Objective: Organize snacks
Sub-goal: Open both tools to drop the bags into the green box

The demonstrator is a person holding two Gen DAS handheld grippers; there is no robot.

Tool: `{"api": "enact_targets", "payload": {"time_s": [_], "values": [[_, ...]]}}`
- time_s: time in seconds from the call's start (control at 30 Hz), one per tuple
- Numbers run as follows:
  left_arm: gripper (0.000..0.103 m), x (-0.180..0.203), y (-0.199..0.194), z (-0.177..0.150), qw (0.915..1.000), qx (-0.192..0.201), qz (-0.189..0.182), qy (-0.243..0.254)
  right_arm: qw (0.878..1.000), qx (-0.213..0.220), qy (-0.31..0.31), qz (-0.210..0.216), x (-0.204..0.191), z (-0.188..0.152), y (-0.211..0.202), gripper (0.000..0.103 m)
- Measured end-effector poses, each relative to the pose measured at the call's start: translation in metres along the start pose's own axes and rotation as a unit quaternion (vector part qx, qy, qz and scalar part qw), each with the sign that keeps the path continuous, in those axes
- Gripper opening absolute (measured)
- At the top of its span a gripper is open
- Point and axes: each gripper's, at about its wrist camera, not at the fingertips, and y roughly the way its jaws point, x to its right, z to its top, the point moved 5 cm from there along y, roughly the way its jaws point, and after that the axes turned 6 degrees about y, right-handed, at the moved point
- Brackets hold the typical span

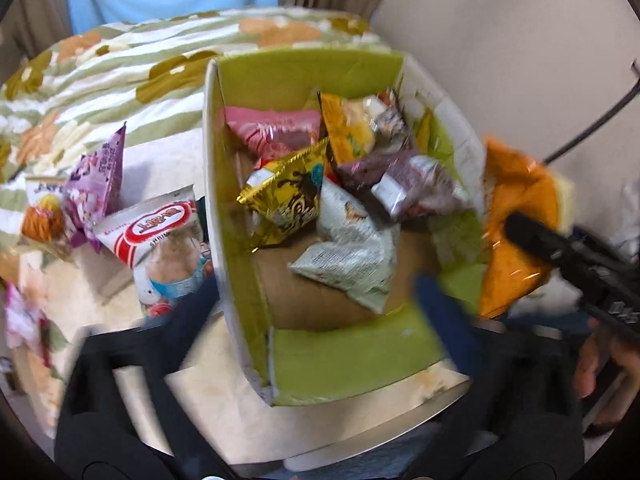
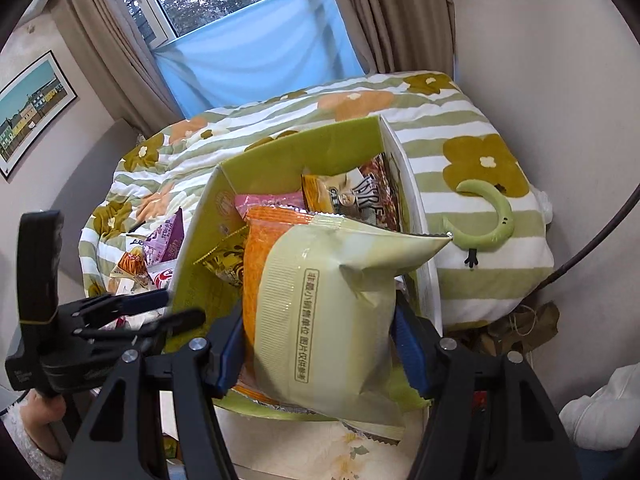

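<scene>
A cardboard box [image 1: 352, 348] with green inner walls sits on the bed and holds several snack bags, among them a pink one [image 1: 276, 128], a gold one [image 1: 288, 196] and a pale grey one [image 1: 352, 248]. My left gripper [image 1: 320, 308] stands wide open over the box's near end with nothing between its fingers; it also shows in the right wrist view [image 2: 180, 308]. My right gripper [image 2: 318, 356] is shut on a large orange-and-cream bag [image 2: 320, 312], held at the box's [image 2: 320, 148] right wall. The left wrist view shows that bag [image 1: 516, 216] beside the box.
More snacks lie on the bed left of the box: a purple pack [image 1: 100, 172] and a white-and-red bag [image 1: 160, 232]. A flowered blanket [image 2: 280, 120] covers the bed. A green plush snake [image 2: 492, 216] lies on a pillow at right. Walls, curtains and a cable [image 1: 592, 128] stand close by.
</scene>
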Motion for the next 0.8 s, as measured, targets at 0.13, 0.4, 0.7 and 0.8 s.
{"api": "enact_targets", "payload": {"time_s": [0.13, 0.4, 0.7, 0.8], "values": [[0.102, -0.007, -0.004, -0.003, 0.9999, 0.002, 0.001, -0.012, 1.000, -0.003, -0.003, -0.001, -0.002, -0.001, 0.000, 0.060], [0.102, -0.019, -0.020, -0.005, 0.9993, 0.025, 0.011, -0.025, 0.999, 0.004, -0.034, -0.001, -0.006, 0.003, 0.015, 0.061], [0.102, -0.022, -0.018, -0.015, 0.9991, 0.022, 0.027, -0.025, 0.999, 0.023, -0.049, -0.006, 0.003, -0.010, 0.024, 0.103], [0.102, -0.020, -0.016, -0.020, 0.9992, 0.018, 0.024, -0.025, 0.999, 0.016, -0.039, -0.009, 0.009, -0.015, 0.025, 0.103]]}}
